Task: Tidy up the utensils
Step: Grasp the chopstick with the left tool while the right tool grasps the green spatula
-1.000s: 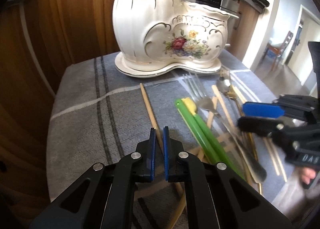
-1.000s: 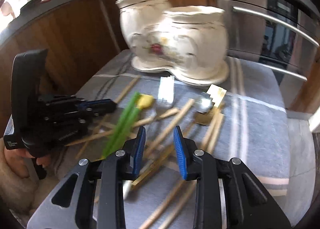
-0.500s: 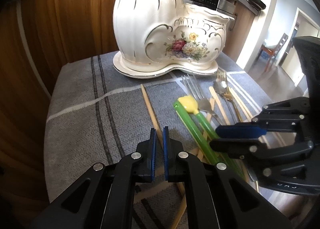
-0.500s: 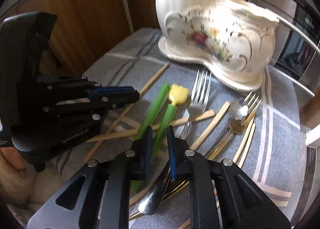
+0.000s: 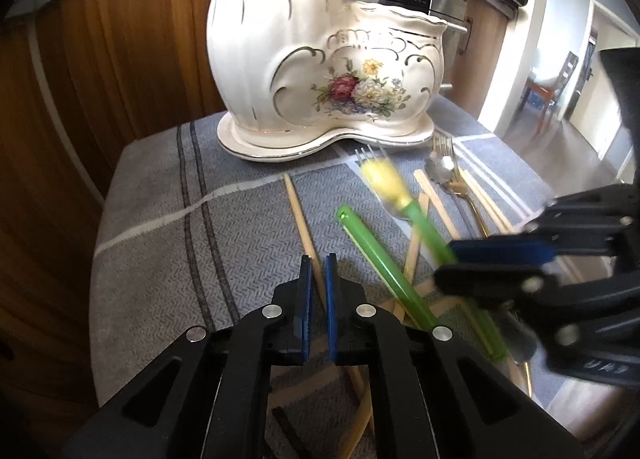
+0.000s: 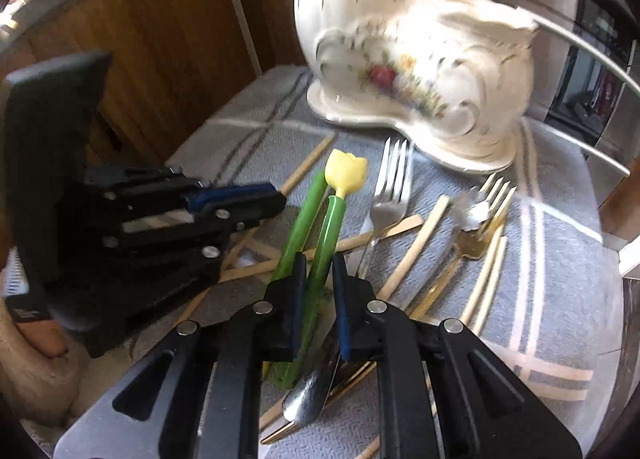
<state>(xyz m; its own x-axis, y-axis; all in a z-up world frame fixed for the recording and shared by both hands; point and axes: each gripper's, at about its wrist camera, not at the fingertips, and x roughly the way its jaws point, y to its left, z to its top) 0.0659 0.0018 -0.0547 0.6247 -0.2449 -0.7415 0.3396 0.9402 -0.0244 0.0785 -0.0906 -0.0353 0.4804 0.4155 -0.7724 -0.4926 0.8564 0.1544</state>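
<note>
Right now the right tool (image 6: 316, 263) is clamped on the green stem (image 6: 320, 259) of a utensil with a yellow tulip-shaped tip (image 6: 346, 173), low in the middle of the right wrist view; the stem runs up between the blue pads toward the frame's centre, and the tip sits above the pads. In the left wrist view the same utensil appears blurred right of centre, its stem entering the right tool (image 5: 472, 259) at the right edge. A second green stick (image 6: 300, 227) lies just beside the held one on its left, resting on the grey striped cloth (image 6: 560, 259) that covers the surface.

The left tool (image 5: 318, 259), low in the middle of its own view, is closed with only a narrow slit between its pads and holds nothing; a wooden chopstick (image 5: 298, 211) on the cloth shows through that slit. More wooden chopsticks (image 6: 416, 243), a silver fork (image 6: 390, 187) and a gold fork (image 6: 480, 235) are scattered to the right of the held stem. A white floral ceramic holder (image 5: 320, 71) stands at the top of both views.
</note>
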